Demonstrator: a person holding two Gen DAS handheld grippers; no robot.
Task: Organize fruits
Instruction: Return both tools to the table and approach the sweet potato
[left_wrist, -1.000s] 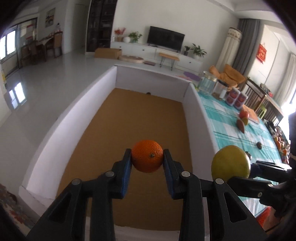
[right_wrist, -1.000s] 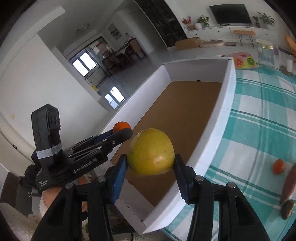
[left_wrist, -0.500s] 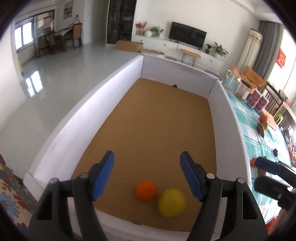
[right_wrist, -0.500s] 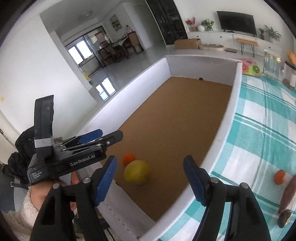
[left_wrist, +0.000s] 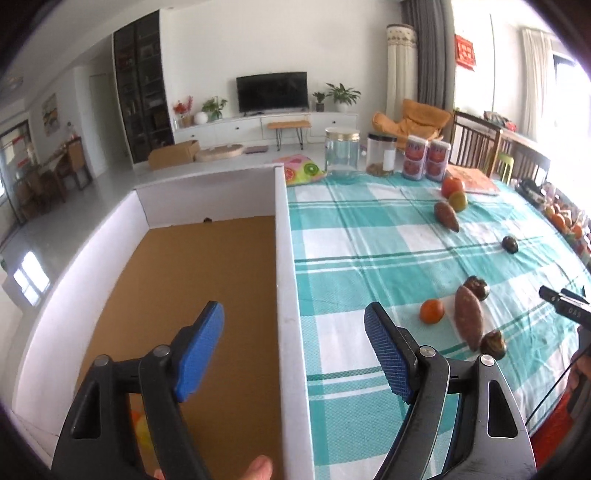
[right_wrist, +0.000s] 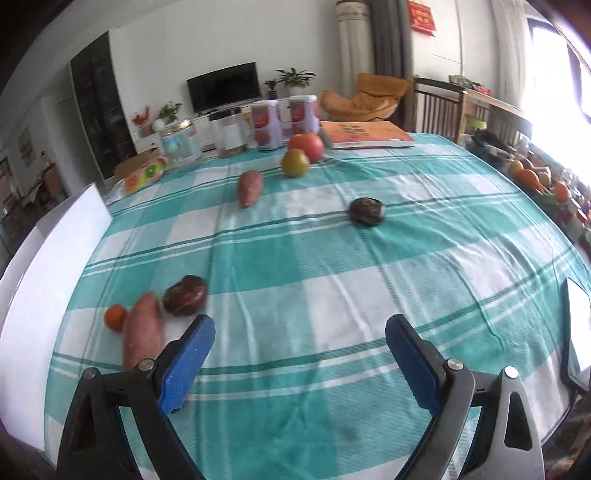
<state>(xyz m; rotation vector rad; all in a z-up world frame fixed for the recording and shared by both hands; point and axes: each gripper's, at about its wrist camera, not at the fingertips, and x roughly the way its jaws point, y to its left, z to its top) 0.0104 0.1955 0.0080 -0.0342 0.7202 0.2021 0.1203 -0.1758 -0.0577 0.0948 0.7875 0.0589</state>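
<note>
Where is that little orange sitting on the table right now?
The small orange lies on the checked tablecloth, just left of the long sweet potato and right of the white box wall. The right wrist view shows it at the far left.

Black left gripper with blue ribbed pads (left_wrist: 293, 345): jaws spread wide, nothing between them, bare fingertip (left_wrist: 259, 466) showing just beneath. Black right gripper with blue pads (right_wrist: 300, 356): likewise agape, empty, levelled forward.

white walls, glossy pale floor, a dark tv (left_wrist: 272, 91) above a white cabinet (left_wrist: 258, 127), bright right-hand windows.
</note>
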